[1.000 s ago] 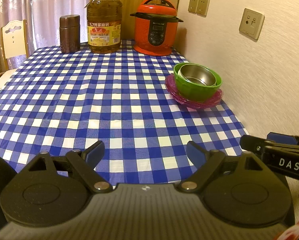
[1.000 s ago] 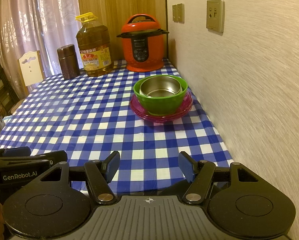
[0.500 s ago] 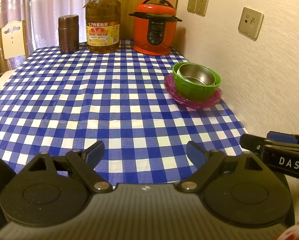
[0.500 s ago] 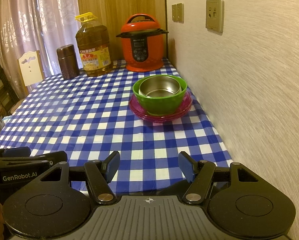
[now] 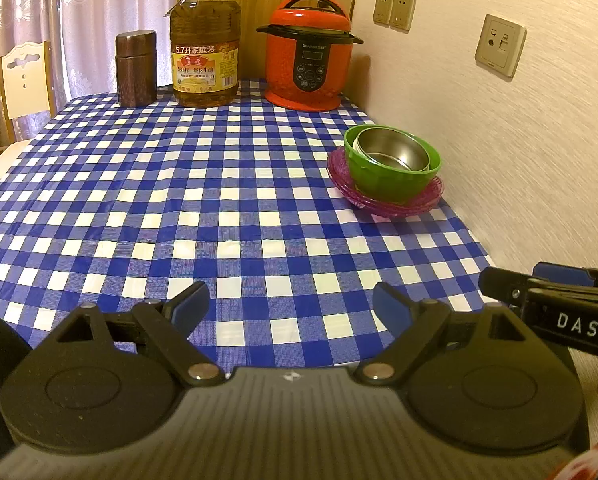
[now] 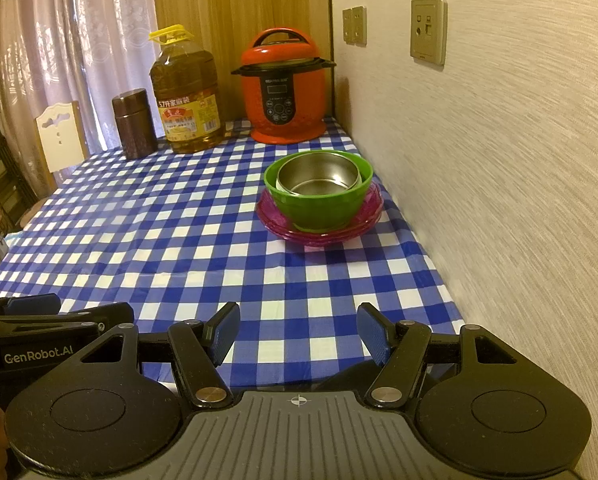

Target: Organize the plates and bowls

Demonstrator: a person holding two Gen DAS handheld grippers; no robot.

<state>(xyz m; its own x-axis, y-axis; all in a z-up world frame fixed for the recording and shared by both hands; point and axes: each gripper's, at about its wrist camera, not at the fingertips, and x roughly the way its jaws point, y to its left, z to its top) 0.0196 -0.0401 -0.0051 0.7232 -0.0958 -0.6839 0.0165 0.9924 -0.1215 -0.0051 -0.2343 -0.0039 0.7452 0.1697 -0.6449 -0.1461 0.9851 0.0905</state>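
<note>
At lower left, the left gripper (image 5: 289, 306) gapes wide and empty above the checked tablecloth (image 5: 219, 200). At lower centre the right gripper (image 6: 298, 330) is equally wide and empty. Mid-right by the wall, the steel bowl (image 6: 319, 178) nests inside the green bowl (image 6: 317, 204) on pink plates (image 6: 319, 234), apparently stacked for tidiness.

- Oil bottle (image 5: 205, 40) at your 12 o'clock: label reads "5.7升家庭装".
- Right gripper (image 5: 555, 312) at 3 o'clock: "DAS".
- Left gripper (image 6: 39, 336) at 9 o'clock: "GenRobot.AI".

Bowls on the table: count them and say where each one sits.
2. The green bowl stands on the pink plates near the wall; the steel bowl is nested inside it. A further bowl hidden beneath the steel one cannot be ruled out.
</note>
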